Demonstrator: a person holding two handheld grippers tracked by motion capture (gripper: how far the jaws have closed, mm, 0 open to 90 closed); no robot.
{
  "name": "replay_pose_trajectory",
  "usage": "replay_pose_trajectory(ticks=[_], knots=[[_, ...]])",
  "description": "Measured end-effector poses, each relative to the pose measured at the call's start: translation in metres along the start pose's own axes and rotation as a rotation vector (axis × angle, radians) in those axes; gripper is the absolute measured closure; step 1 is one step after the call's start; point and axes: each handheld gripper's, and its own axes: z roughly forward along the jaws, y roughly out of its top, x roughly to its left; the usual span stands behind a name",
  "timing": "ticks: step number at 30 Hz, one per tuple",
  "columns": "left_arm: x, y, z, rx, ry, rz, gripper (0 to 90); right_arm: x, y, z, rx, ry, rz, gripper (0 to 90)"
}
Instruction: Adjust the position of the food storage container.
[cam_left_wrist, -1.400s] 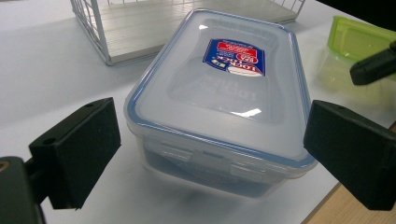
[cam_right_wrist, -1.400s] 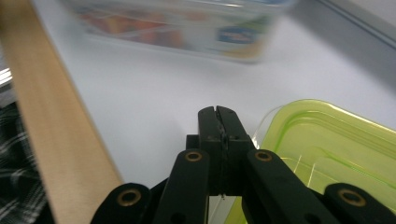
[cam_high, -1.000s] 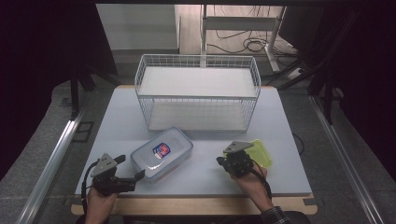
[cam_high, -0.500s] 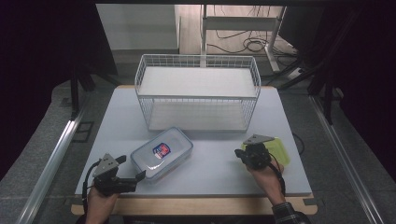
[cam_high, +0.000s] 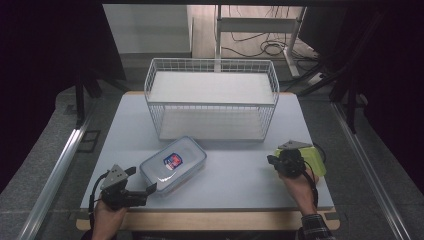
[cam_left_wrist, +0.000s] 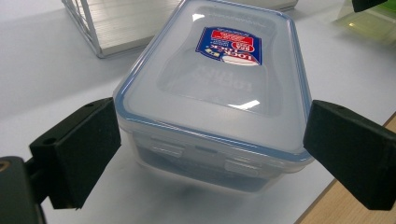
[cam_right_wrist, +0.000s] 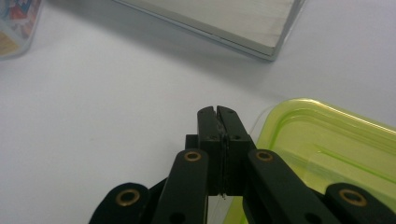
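Note:
A clear box with a blue-rimmed lid and a red-and-blue label (cam_high: 172, 165) (cam_left_wrist: 215, 93) lies at the table's front left. My left gripper (cam_high: 136, 193) (cam_left_wrist: 212, 135) is open, one jaw on each side of the box's near end, not touching it. At the front right lies a yellow-green container (cam_high: 309, 159) (cam_right_wrist: 327, 149). My right gripper (cam_high: 276, 162) (cam_right_wrist: 218, 114) is shut, its jaws pressed together right at that container's left edge. A thin clear sliver shows in the seam between the jaws; I cannot tell what it is.
A white wire basket (cam_high: 212, 67) (cam_left_wrist: 100, 32) (cam_right_wrist: 261, 44) stands at the middle back of the light table (cam_high: 240, 175), its front just behind both boxes. A wooden strip (cam_high: 210, 220) runs along the near edge. Cables lie on the floor beyond.
My right gripper has moved to the right, and the yellow-green container has shifted right with it. The left gripper and the clear box have stayed put.

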Motion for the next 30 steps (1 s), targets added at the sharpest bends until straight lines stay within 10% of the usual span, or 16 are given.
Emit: replay_pose_trajectory(ticks=[8, 17, 30], knots=[[0.007, 0.004, -0.010, 0.032, 0.057, -0.063, 8.5, 0.010, 0.005, -0.001, -0.024, 0.023, -0.034, 88.4], [0.030, -0.006, -0.018, 0.119, 0.122, -0.153, 76.7, 0.040, 0.016, 0.011, -0.023, 0.096, -0.132, 89.2], [0.022, -0.003, 0.015, 0.251, 0.198, -0.061, 82.2, 0.073, 0.045, 0.044, -0.028, 0.176, -0.172, 89.0]])
